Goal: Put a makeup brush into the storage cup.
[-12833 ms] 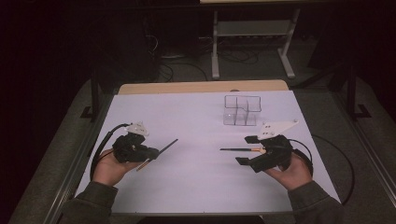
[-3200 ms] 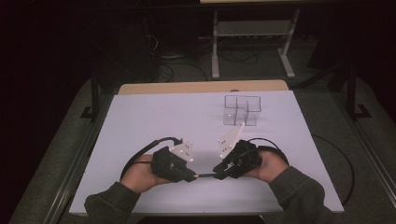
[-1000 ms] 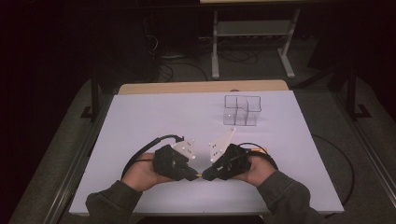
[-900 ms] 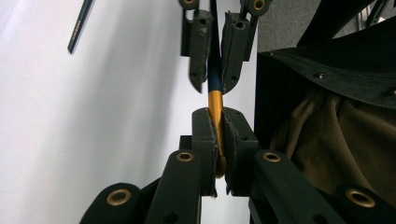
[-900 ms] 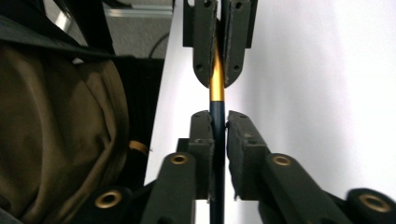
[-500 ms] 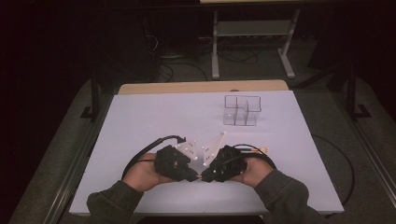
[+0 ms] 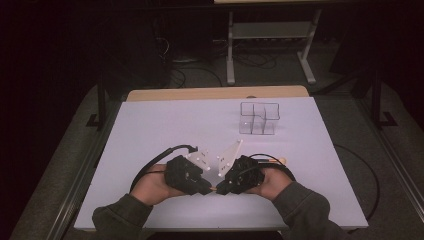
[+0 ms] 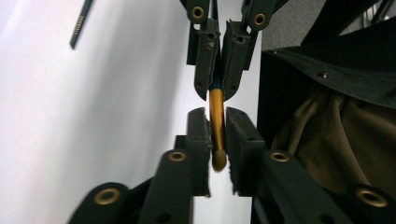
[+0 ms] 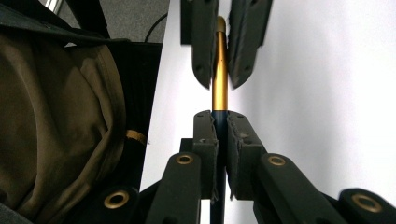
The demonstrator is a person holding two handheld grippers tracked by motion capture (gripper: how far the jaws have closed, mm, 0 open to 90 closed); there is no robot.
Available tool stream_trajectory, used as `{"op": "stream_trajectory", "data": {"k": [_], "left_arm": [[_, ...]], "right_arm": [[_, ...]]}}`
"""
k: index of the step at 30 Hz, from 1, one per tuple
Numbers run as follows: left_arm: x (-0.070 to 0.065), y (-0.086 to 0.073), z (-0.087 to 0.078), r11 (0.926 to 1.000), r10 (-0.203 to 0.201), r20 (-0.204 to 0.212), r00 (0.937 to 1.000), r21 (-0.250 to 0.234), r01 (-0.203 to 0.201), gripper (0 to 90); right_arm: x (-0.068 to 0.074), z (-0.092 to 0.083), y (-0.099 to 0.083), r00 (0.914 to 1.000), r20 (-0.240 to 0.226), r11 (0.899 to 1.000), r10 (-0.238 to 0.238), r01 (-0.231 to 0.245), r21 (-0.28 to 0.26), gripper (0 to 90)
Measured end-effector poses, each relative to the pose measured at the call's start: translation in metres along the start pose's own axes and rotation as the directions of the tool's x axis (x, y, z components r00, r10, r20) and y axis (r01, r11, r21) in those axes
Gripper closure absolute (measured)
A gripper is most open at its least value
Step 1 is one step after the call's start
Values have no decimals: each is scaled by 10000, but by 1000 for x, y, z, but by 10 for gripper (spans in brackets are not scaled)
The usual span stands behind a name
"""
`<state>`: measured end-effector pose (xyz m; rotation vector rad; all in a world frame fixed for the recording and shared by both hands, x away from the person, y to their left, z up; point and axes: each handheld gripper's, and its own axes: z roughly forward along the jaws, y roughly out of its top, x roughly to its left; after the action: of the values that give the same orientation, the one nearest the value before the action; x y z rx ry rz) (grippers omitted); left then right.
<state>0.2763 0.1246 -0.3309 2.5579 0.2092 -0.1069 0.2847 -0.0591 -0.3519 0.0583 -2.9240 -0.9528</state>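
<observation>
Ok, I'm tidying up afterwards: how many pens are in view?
2. One gold and blue pen is clamped in the right gripper, its gold end between the left gripper's fingers, which have just been opening. One dark pen lies on the table. Others may be hidden.

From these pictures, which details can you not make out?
- High view: the gold pen is hidden between the left gripper and the right gripper.
- Right gripper view: the pen's dark end is covered by the fingers.
- Left gripper view: lettering on the dark stick is too small.
</observation>
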Motion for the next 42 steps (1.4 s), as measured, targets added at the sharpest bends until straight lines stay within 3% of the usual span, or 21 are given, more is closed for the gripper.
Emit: {"op": "stream_trajectory", "data": {"k": [11,23,42], "left_arm": [[4,-15,-13,9973,-420,-264,9988,-606,403,680],[6,-29,-19,9923,-775,-377,9963,-998,734,652],[7,-56,-21,9770,-1420,-508,9886,-1678,1317,610]], "right_arm": [[-5,-5,-15,9989,-11,9984,460,-460,-320,826],[-11,-15,-30,9954,93,9905,949,-935,-1011,826],[-22,-28,-44,9830,441,9602,1784,-1641,-2261,825]]}}
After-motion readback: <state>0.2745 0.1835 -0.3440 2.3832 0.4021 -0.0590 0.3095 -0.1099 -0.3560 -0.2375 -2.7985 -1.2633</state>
